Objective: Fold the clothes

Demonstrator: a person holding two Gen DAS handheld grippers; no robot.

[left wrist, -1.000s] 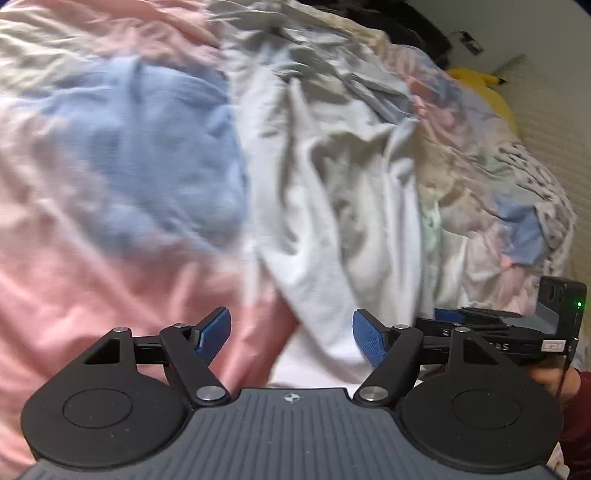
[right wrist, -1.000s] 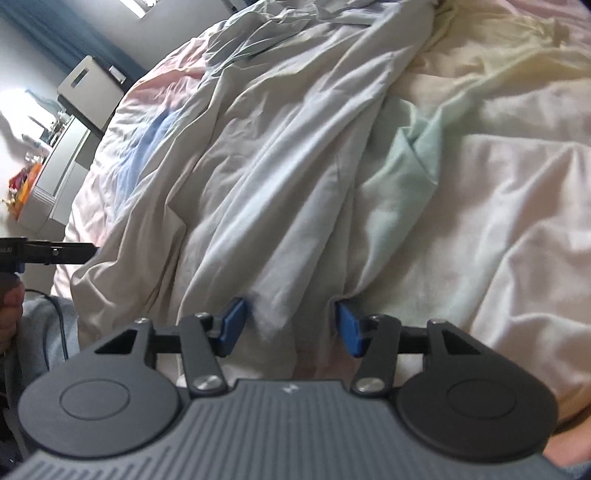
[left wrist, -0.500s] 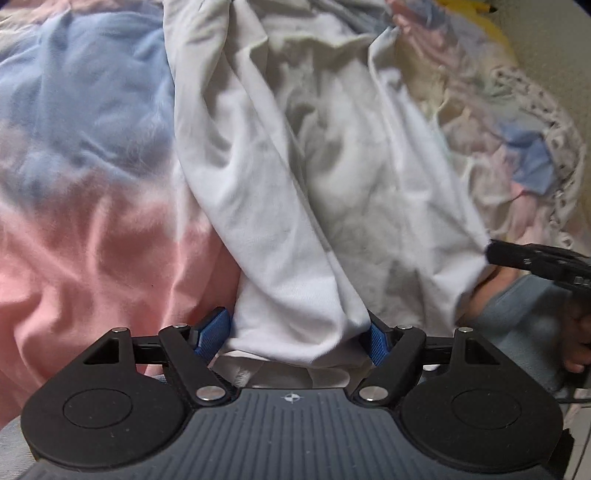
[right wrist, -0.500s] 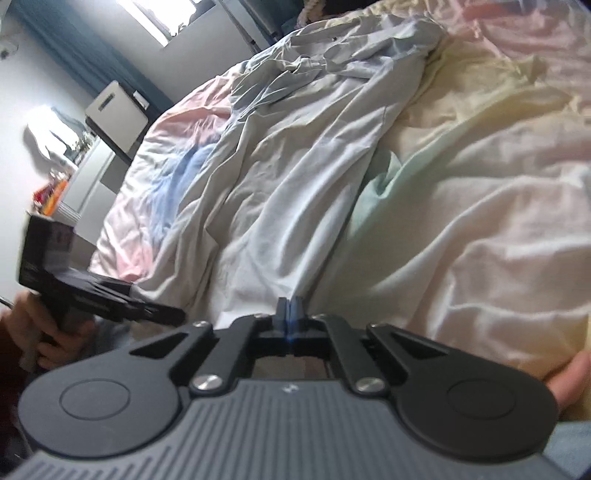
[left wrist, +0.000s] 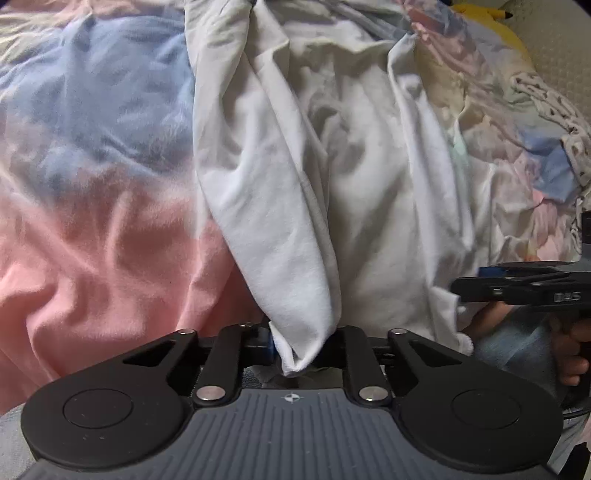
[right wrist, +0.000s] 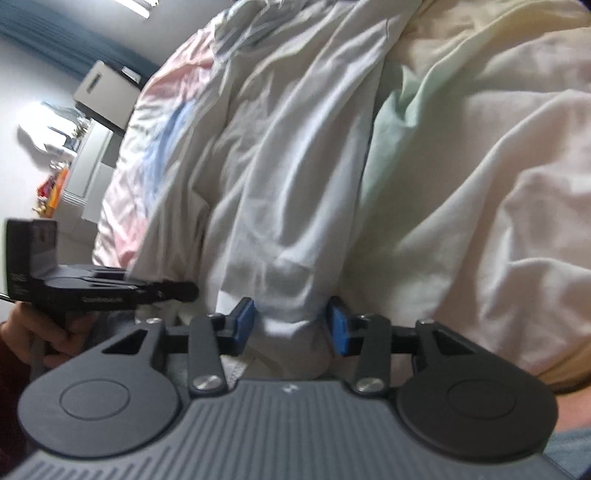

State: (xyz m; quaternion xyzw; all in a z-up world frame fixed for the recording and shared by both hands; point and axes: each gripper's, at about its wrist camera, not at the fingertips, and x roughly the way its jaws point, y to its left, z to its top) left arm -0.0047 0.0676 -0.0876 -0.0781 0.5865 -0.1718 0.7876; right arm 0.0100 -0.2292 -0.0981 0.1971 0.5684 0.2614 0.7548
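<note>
A white garment [left wrist: 332, 177] lies crumpled lengthwise on a pastel bedspread [left wrist: 92, 184]. My left gripper [left wrist: 301, 347] is shut on a bunched corner of the garment's near hem. In the right wrist view the same garment [right wrist: 288, 177] runs away up the bed. My right gripper [right wrist: 291, 325] is open, with a fold of the hem lying between its blue pads [right wrist: 338, 326]. The right gripper also shows at the right of the left wrist view [left wrist: 517, 288], and the left gripper at the left of the right wrist view [right wrist: 110, 288].
The bedspread [right wrist: 498, 184] is rumpled in pink, blue, cream and mint patches. A yellow plush [left wrist: 491, 22] and a patterned pillow [left wrist: 554, 107] lie at the far right. A grey cabinet [right wrist: 103, 92] and cluttered shelves [right wrist: 62, 173] stand beyond the bed's left side.
My left gripper moved in over the hem and closed on it. My right gripper shut half a second ago and now stands open again around the hem fold.
</note>
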